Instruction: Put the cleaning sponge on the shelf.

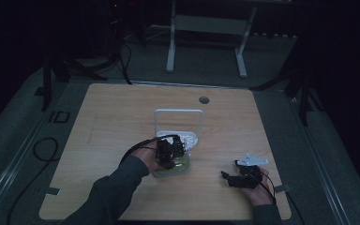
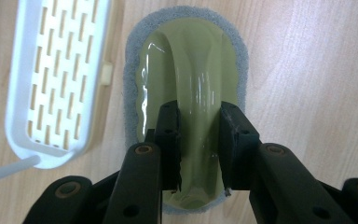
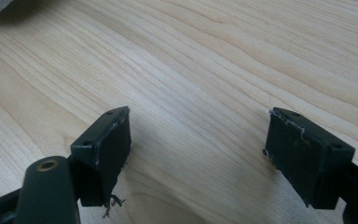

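Olive-green scrubber (image 2: 186,93) with grey pad rim lying flat just beside the white slotted tray (image 2: 56,79), left gripper (image 2: 199,135) clenched on its arched handle, right gripper (image 3: 198,154) released over bare tabletop (image 3: 205,60) well apart from the tray

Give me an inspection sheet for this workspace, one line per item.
Surface: light wooden table, round hole near far edge.
Job's things: green scrubber with grey pad, lying flat beside white slotted tray; tray has an upright wire handle.
Clutter: nothing seen.
Grippers: left tool shut on the scrubber's arched handle; right tool open over bare wood, nothing between its jaws.
Cables: black cable loop on floor at left; a cable trails from each tool.
Surroundings: dark room, grey floor, white frame legs behind table.
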The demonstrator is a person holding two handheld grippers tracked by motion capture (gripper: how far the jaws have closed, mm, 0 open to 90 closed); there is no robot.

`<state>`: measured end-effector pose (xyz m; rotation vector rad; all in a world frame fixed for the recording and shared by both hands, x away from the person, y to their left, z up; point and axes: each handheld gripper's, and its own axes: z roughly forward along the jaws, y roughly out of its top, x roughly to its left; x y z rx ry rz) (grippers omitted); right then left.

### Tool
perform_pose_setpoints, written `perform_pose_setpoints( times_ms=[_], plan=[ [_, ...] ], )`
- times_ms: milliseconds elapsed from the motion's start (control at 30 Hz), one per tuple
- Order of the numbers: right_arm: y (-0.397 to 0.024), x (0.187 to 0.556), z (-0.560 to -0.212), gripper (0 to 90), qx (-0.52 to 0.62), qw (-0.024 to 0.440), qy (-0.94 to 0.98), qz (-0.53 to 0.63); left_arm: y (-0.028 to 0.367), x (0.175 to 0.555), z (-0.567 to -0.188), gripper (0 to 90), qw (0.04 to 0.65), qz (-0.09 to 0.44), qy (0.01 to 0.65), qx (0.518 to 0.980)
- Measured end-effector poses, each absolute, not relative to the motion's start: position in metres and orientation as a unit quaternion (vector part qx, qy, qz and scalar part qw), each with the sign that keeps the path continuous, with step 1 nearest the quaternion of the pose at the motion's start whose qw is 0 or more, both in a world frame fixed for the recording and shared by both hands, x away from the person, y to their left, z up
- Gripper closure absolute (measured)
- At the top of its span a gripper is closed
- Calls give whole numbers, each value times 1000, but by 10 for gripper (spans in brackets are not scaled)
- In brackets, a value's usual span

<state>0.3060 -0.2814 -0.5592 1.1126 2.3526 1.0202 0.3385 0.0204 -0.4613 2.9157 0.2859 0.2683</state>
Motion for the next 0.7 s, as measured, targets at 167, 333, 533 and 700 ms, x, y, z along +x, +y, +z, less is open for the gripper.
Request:
perform_pose_setpoints(
  times_ms=[167,333,533,700],
  plan=[
    [-281,306,-559,217,392,172,829,360,21,340,-457,719,103,104,92,985],
    [-281,306,-559,217,392,172,829,360,20,342,-453,719,106,115,86,984],
    [-281,306,-559,217,392,172,829,360,18,344,-453,719,107,126,77,983],
    [-281,306,-559,217,392,172,829,360,17,346,-452,719,109,130,79,982]
  ],
)
